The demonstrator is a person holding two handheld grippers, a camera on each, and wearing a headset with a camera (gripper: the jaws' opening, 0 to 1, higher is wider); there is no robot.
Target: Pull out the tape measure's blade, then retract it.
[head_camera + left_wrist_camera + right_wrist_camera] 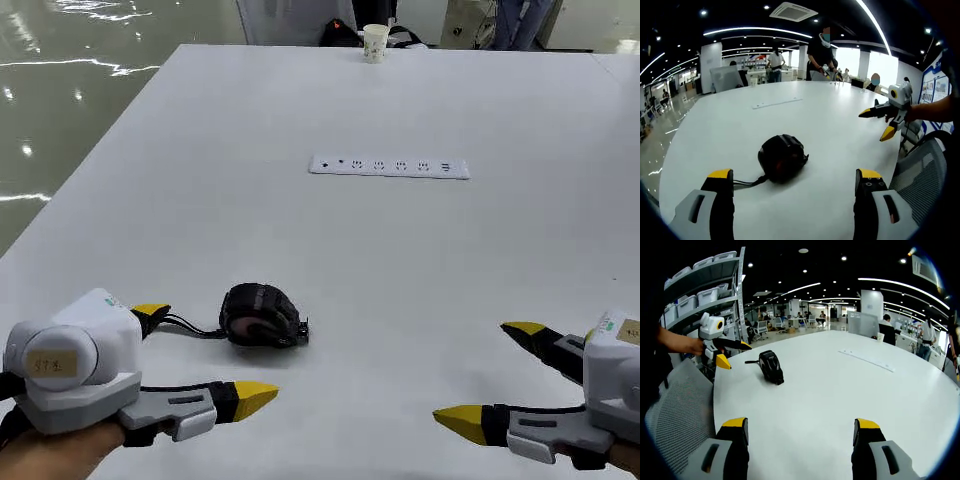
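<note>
Open-plan office: office chairs (761, 329), bin shelving (707, 295), ceiling strip lights (890, 280).

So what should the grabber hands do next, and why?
Probably move the left gripper forward to grip the tape measure. It lies untouched on the table ahead of those open jaws, blade not out; the right gripper is open, farther off.

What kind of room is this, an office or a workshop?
Probably an open-plan office or lab: a big white table with a power strip, shelves of storage bins, and desks with office chairs behind.
</note>
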